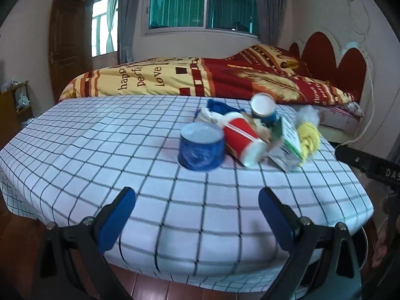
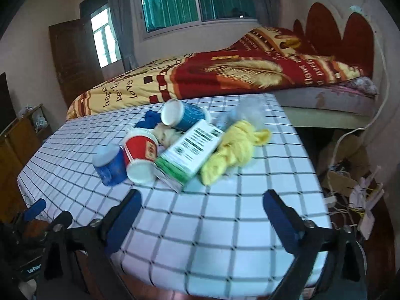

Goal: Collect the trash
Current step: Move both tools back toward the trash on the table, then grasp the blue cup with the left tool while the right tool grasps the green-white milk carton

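Nothing looks collected yet: the whole heap of rubbish lies on the table (image 1: 140, 200), a surface under a white cloth with a dark grid, and no bin or bag shows in either view, so I judge the task to be at its very start with every piece left to pick up. Behind the table, at twelve o'clock, stands the wide bed with a red and yellow printed quilt (image 1: 200, 77), too far back to hinder anything. In the heap, seen from the right wrist, the white and green cardboard carton (image 2: 190, 150) lies flat in the middle, with the crumpled yellow cloth (image 2: 235, 150) touching it at three o'clock and the tipped red paper cup (image 2: 140, 155) touching it at nine o'clock. The stubby blue jar with a pale lid (image 2: 110, 165) stands upright just beside the red cup, further toward nine o'clock. At twelve o'clock the tipped blue paper cup (image 2: 182, 116) lies with its white mouth facing left, and a dark blue rag (image 2: 150, 121) sits behind it. The pieces overlap, so lifting one may drag another. The left tool (image 1: 197, 201) and the right tool (image 2: 201, 203) both hang released over bare cloth at six o'clock of the heap, nothing between their fingers.
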